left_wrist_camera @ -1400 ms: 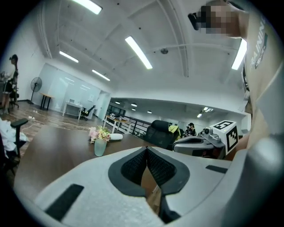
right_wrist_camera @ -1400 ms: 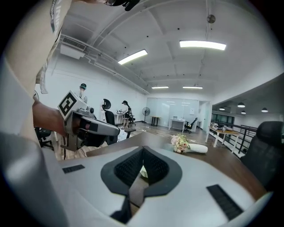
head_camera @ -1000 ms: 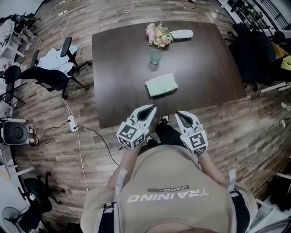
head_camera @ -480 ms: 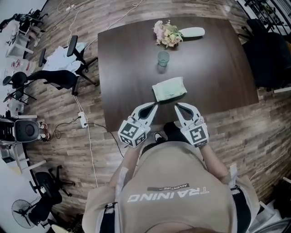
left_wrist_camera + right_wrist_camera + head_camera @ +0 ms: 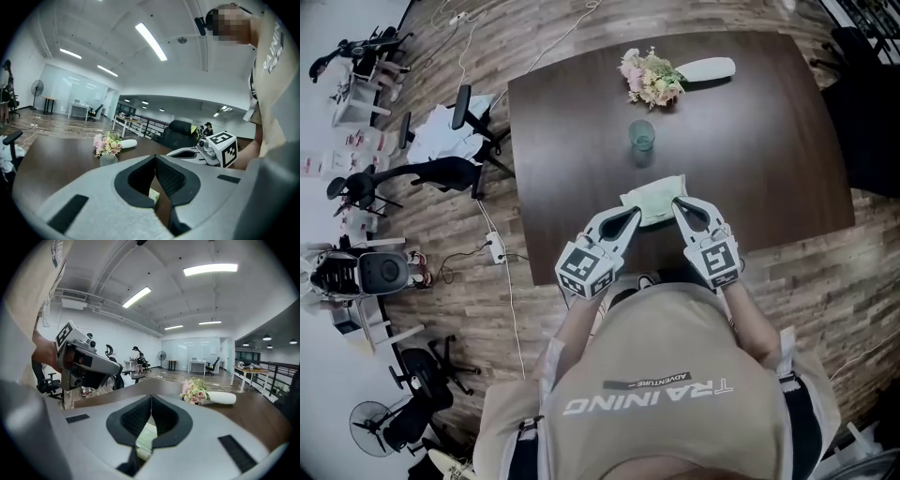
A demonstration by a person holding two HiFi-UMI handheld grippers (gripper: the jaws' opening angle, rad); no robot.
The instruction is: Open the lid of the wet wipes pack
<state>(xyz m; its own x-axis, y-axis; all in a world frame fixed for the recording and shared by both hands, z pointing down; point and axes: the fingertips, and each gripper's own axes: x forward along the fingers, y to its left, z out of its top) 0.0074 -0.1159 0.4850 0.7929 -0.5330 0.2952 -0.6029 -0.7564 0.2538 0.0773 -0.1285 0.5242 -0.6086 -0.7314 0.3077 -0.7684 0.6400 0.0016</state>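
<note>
The wet wipes pack (image 5: 656,198) is a pale green soft pack that lies flat near the front edge of the dark brown table (image 5: 750,141). Both grippers reach over that edge. My left gripper (image 5: 634,214) is shut, its tips at the pack's near left corner. My right gripper (image 5: 678,202) is shut too, its tips over the pack's right end. Nothing is held in either. Through the left gripper (image 5: 155,158), a sliver of the pack (image 5: 152,193) shows below the closed tips. The right gripper (image 5: 151,398) frames the pack (image 5: 145,437) the same way. I cannot tell whether either touches the pack.
Beyond the pack stand a green glass (image 5: 641,134), a bunch of pink flowers (image 5: 652,77) and a white vase (image 5: 710,67) on its side. Office chairs (image 5: 441,169) and cables (image 5: 502,272) crowd the wooden floor at the left.
Both grippers have moved forward from the table's near edge to the pack, and their tips now lie at its two ends. Both stay shut.
</note>
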